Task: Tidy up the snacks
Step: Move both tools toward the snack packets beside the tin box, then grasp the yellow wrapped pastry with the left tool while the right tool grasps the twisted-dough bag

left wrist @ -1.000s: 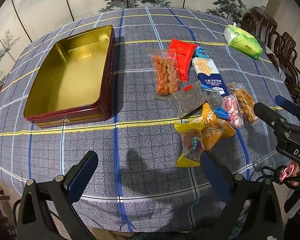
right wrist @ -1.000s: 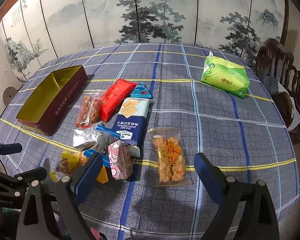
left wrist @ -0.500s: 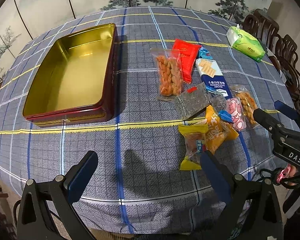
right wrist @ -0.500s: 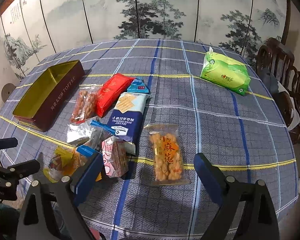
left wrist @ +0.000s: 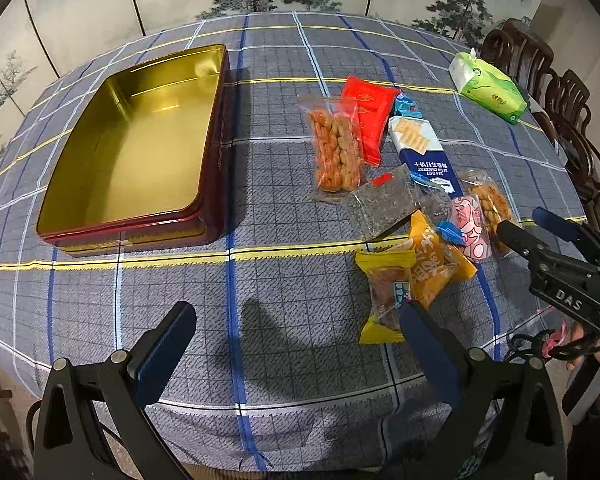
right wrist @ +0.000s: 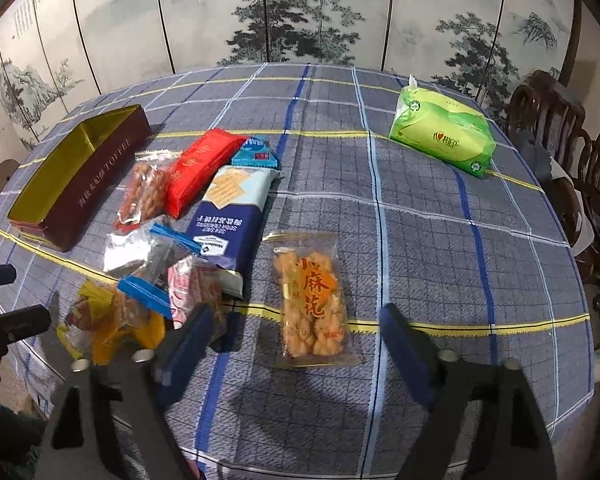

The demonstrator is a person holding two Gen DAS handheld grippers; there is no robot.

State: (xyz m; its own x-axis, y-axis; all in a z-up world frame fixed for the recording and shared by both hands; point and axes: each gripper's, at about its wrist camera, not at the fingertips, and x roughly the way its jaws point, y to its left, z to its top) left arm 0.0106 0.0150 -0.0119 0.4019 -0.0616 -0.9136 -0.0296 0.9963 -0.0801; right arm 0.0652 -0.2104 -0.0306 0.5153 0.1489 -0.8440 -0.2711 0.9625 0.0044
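So far nothing is sitting in the tin (left wrist: 132,140); every snack (right wrist: 314,304) is waiting on the cloth, left gripper (left wrist: 292,344) gaping wide, right gripper (right wrist: 296,340) narrowing, both empty.

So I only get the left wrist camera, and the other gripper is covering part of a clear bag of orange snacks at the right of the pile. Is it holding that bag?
Observer: No. In the right wrist view the bag of twists lies flat on the tablecloth, in the gap between the fingers of the right gripper. The jaws have just been closing, but the pads do not touch it.
Operator: Anything printed on it?
Observer: Large orange characters run down its front.
Operator: And the outside of the tin?
Observer: The tin has pale lettering along its dark red side, ending in TOFFEE.
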